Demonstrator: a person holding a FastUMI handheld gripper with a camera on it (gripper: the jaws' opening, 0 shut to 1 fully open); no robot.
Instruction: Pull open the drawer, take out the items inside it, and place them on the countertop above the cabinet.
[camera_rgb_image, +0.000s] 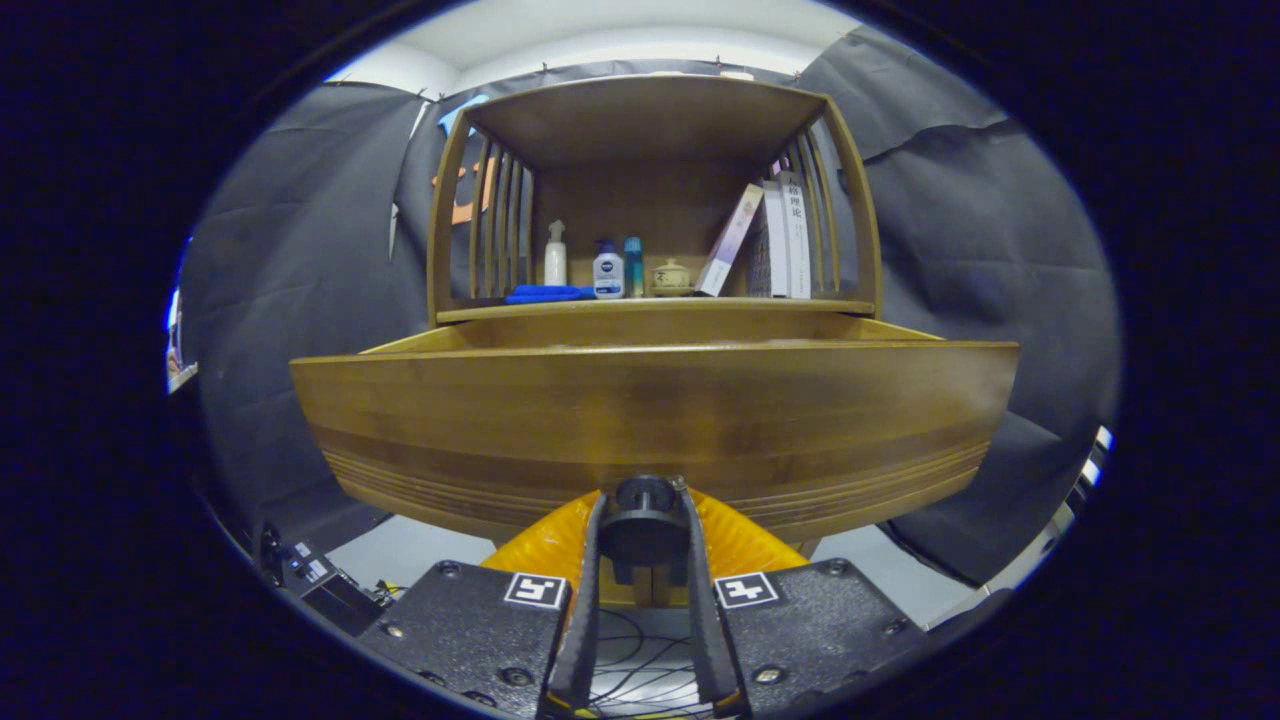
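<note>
Here the fingers (645, 535) clamp the knob (643, 520) on the drawer (650, 420) front, drawer already partly out below the counter (655, 308). Best pull straight back, level, grip firm, until its inside shows.

Tool (644, 530) level, pointing forward, both fingers (583, 600) pinched on a round knob (643, 520).

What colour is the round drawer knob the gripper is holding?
Black. The round drawer knob sits clamped between the gripper fingers against the brown wooden drawer front; gripper view shows it best.
</note>
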